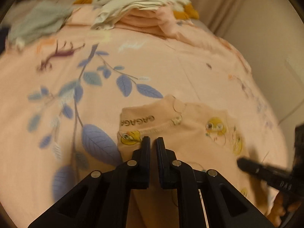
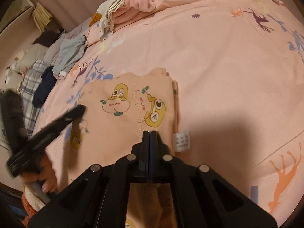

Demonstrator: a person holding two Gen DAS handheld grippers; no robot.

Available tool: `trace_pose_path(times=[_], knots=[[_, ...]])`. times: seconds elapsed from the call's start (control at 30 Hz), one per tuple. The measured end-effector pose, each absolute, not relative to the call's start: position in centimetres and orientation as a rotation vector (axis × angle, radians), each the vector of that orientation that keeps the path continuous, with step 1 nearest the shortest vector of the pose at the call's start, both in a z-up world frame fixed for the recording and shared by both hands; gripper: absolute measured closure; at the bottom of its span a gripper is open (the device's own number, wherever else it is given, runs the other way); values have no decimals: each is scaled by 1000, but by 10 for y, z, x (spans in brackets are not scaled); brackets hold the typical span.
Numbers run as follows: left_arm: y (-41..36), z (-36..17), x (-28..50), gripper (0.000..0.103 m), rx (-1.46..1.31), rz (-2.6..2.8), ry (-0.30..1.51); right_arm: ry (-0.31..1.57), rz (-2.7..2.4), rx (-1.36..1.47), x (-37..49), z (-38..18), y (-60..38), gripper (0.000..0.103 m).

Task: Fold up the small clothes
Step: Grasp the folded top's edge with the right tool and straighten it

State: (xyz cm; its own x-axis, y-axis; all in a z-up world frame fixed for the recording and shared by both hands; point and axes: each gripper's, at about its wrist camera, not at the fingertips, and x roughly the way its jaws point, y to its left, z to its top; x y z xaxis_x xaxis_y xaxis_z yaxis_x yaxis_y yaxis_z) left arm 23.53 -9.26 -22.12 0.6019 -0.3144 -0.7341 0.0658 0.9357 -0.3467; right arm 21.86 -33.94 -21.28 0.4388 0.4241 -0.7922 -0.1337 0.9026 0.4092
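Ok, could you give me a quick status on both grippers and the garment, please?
Right gripper shut on the peach garment near its care label. Left gripper nearly closed, nothing between the pads. Garment partly folded on the bedspread. Nothing in the way.

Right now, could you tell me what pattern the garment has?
Peach garment with yellow cartoon characters, clearest in the right wrist view.

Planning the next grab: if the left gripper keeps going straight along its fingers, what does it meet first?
Probably the peach cartoon-print garment lying on the bedspread; the left gripper tips sit just above it near the printed collar, nothing between. Depth is hard to judge.
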Motion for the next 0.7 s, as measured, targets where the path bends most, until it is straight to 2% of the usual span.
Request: trace_pose_path(times=[0.13,0.23,0.27,0.3,0.43,0.53,0.6,0.7], knots=[[-80,-217,231,98,-327,-216,918,1074,320,297,216,-213,-343,103],[-76,-204,220,97,-315,-149,917,1062,286,280,208,-207,-340,103],[-73,-196,214,96,-315,-130,917,1051,287,288,203,-203,-340,102],[-73,-191,210,96,-320,-129,912,1031,310,306,194,-196,-341,93],[-93,-167,168,96,-318,-358,874,957,450,333,162,-180,-338,93],[-112,-184,141,96,-261,-423,910,1011,471,324,151,-195,-330,94],[-116,-205,133,96,-247,-411,980,1077,411,296,151,-211,-328,103],[-103,-226,123,96,-350,-413,1012,1096,404,301,147,-215,-334,103]])
